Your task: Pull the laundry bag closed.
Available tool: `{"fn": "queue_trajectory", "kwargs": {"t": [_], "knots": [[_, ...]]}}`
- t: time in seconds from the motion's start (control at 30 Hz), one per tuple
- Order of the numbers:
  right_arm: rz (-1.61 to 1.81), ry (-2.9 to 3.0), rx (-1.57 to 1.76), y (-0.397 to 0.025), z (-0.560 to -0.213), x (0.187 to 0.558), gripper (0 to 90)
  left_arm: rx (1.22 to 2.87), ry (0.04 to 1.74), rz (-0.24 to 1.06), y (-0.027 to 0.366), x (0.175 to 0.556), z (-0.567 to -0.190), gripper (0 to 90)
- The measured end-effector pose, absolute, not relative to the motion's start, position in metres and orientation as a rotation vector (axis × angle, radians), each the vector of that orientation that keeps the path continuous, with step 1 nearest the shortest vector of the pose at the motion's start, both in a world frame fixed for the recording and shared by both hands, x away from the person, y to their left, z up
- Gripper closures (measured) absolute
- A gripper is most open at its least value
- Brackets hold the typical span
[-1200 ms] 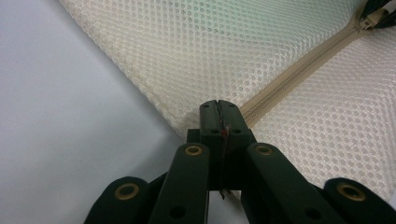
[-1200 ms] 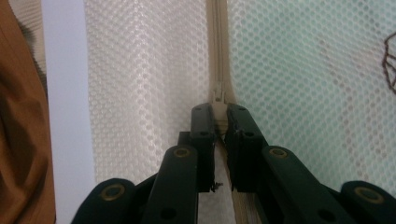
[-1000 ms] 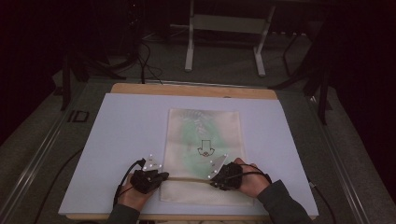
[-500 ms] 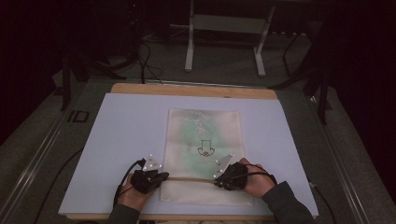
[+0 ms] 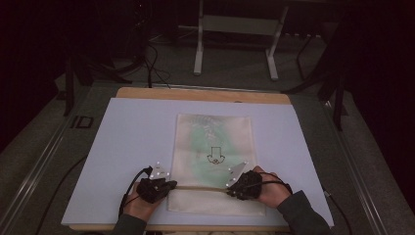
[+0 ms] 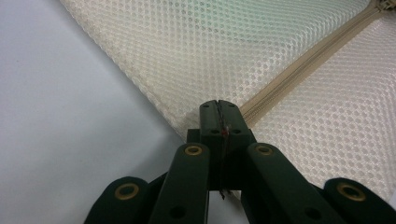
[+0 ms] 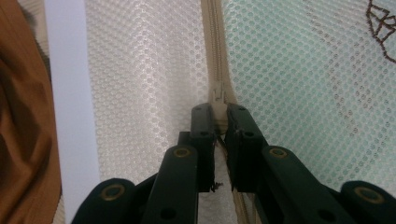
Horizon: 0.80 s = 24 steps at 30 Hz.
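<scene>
On the tabletop [image 5: 127, 142], covered by a pale lilac sheet with a strip of wood showing along its far edge, a cream mesh bag [image 5: 213, 142] lies flat near the middle, its long sides running away from the person. Something green shows faintly through the netting, and a small dark arrow-shaped mark [image 5: 214, 155] sits on the upper face. A beige zipper [image 5: 200, 187] crosses the bag from side to side close to the near end.

Both of the person's hands come in from the near edge, one at each end of that zipper line. The left gripper [image 5: 169, 185] is at the bag's left edge; in the left gripper view its jaws are pressed together on the corner of the mesh just where the zipper [image 6: 299, 70] ends, with a thin sliver of material caught between the tips. The right gripper [image 5: 230, 188] sits over the zipper toward the bag's right side, held by a hand in a dark sleeve [image 5: 301, 215]. In the right gripper view its jaws stand nearly closed, pinching the small cream zipper pull [image 7: 217, 95] between the tips, with the zipper tape running straight on ahead. Brown cloth [image 7: 23, 130] shows past the sheet's edge in that view.
</scene>
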State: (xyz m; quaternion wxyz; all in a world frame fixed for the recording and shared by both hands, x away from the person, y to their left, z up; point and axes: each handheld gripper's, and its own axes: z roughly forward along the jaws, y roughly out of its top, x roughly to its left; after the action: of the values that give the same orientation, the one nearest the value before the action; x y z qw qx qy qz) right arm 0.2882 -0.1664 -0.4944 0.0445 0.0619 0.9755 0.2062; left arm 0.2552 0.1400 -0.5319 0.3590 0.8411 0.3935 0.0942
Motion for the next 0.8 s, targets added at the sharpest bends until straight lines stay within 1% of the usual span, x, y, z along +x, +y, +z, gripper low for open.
{"fn": "queue_trajectory", "kwargs": {"t": [0.8], "knots": [[0.662, 2.963, 0.252, -0.19, -0.498, 0.286, 82.4, 2.17, 1.017, 0.244, 0.14, 0.255, -0.532, 89.2]]}}
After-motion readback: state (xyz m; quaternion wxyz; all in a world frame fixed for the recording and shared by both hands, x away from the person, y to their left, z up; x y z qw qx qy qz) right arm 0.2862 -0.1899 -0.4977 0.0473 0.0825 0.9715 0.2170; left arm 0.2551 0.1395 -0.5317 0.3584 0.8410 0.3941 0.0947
